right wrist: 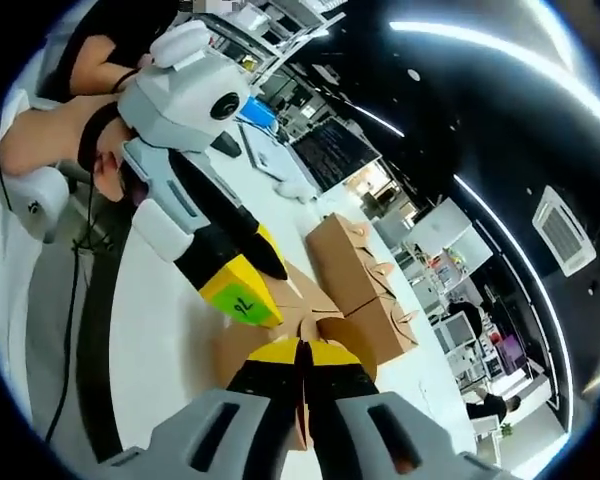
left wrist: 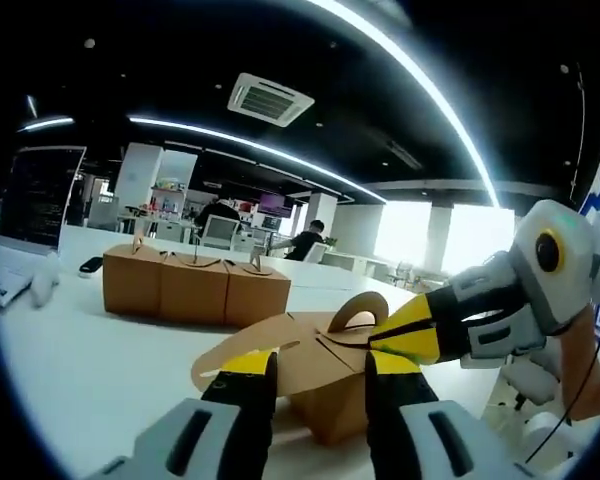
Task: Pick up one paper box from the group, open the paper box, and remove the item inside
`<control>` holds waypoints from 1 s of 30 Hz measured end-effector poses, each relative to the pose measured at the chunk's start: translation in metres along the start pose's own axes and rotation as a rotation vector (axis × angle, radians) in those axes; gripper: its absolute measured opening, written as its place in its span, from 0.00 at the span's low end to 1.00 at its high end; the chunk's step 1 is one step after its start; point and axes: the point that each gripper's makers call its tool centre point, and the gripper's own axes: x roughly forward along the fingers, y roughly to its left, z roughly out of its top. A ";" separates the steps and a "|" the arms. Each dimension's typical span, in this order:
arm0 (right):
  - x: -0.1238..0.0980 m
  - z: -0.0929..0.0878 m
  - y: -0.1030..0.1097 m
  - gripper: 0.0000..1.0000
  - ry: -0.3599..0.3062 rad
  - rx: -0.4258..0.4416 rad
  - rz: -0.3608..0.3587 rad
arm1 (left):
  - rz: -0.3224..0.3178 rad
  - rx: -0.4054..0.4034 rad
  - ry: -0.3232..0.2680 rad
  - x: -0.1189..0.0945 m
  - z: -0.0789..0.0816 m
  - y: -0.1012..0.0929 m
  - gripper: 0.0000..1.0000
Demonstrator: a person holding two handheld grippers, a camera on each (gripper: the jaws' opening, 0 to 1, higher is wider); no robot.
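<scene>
Box (left wrist: 325, 385) is best kept pinned between the left tool (left wrist: 320, 375) while the flap (right wrist: 302, 385), nipped tight in the right tool (right wrist: 302, 385), gets peeled up gently.

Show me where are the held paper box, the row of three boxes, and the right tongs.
held paper box (left wrist: 325, 385), left gripper view, on its brown front wall.
row of three boxes (left wrist: 192, 287), left gripper view, on the middle box's side.
right tongs (right wrist: 303, 375), right gripper view, between the yellow tips, closed on a flap.
</scene>
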 end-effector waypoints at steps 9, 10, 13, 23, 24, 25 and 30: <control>0.000 0.000 -0.001 0.02 -0.003 0.006 0.004 | -0.002 -0.005 0.001 -0.001 0.000 0.000 0.37; 0.000 0.001 -0.001 0.02 -0.005 0.007 0.003 | -0.002 -0.005 0.002 -0.001 -0.001 0.000 0.37; -0.002 0.003 -0.005 0.02 -0.015 0.016 -0.006 | -0.002 -0.005 0.001 -0.001 -0.001 0.000 0.37; -0.011 0.002 -0.019 0.03 -0.032 0.025 -0.050 | -0.003 -0.003 0.003 -0.001 0.000 0.000 0.37; -0.010 0.000 -0.016 0.03 -0.020 0.025 -0.036 | -0.003 -0.003 0.003 -0.001 0.000 0.000 0.37; -0.010 -0.002 -0.015 0.03 -0.007 0.021 -0.033 | -0.003 -0.004 0.003 -0.001 -0.001 0.000 0.37; -0.009 -0.004 -0.010 0.19 0.000 0.025 -0.016 | -0.003 -0.003 0.003 -0.001 0.000 0.000 0.37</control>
